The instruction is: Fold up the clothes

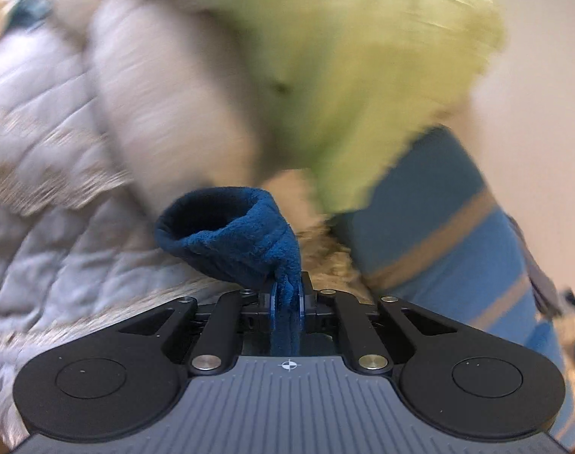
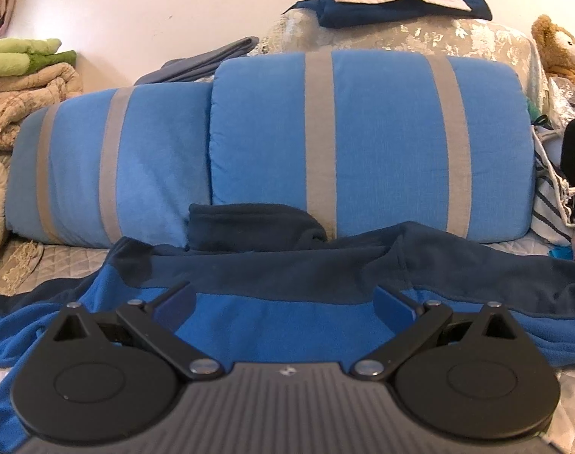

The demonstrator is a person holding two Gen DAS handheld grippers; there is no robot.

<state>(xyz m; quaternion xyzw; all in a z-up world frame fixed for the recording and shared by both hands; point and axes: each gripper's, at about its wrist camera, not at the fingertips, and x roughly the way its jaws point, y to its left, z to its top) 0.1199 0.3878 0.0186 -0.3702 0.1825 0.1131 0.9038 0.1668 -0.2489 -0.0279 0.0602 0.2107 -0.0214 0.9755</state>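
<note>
Fleece top point(image 2: 287, 310) spread on quilted bed point(image 2: 60, 265) against striped pillows point(image 2: 363, 143).
Left tool point(image 1: 286, 295) was clamped on a cuff point(image 1: 230, 234); right tool point(image 2: 283, 302) was held apart.

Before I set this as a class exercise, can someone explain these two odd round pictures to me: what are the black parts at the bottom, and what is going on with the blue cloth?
Each picture comes from a camera on a hand-held gripper, a two-fingered clamp that a person carries, looking forward along its fingers. The black parts are the gripper itself. In the left wrist view, the left gripper is shut on a dark blue sleeve cuff; the surroundings there are blurred. In the right wrist view, the right gripper is open, holding nothing, above a blue fleece top spread on a quilted bed cover. Behind lie two blue striped cushions.
</note>
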